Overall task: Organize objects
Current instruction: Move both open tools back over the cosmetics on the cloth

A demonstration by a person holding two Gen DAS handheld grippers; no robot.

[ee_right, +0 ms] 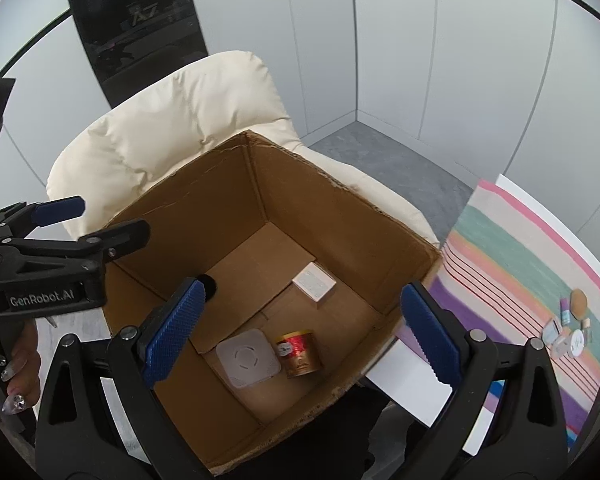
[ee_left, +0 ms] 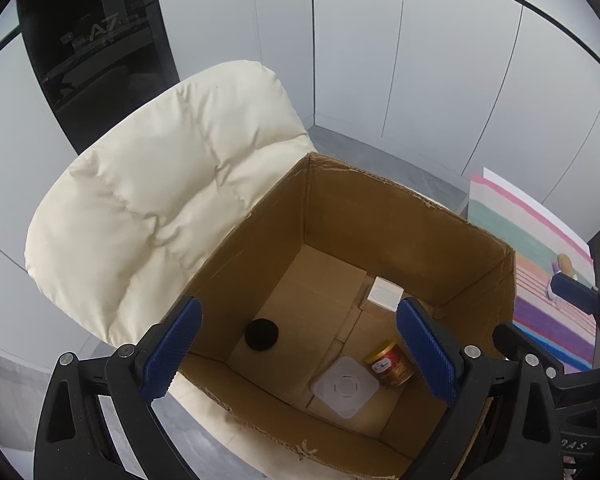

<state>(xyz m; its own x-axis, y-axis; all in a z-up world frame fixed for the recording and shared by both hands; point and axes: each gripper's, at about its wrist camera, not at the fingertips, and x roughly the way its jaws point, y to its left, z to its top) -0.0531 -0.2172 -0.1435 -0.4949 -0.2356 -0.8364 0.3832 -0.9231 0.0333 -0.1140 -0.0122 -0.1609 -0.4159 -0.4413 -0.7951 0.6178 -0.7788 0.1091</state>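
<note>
Left gripper (ee_left: 298, 350) and right gripper (ee_right: 300, 330) hover over the cardboard box (ee_right: 332, 200), fingers spread wide, empty — its near rim cut off. Inside: red jar (ee_right: 299, 353), white square device (ee_right: 247, 358), small white box (ee_right: 314, 281), half-hidden black disc (ee_right: 209, 284).

My left wrist camera looks steeply down along the left hand-held gripper (ee_left: 298, 354) into the open cardboard box (ee_left: 260, 248) from close above its near rim, with the cream chair (ee_left: 160, 184) behind and to the left, and a strip of the striped cloth (ee_left: 540, 280) at the right edge. My right wrist camera sits beside it, also pitched down over the right hand-held gripper (ee_right: 300, 334), close to the box (ee_right: 204, 208), facing the same wall but seeing more of the cloth (ee_right: 520, 260). Both views share the box floor, the chair back and the grey wall panels; each catches the other hand-held gripper at its side.
</note>
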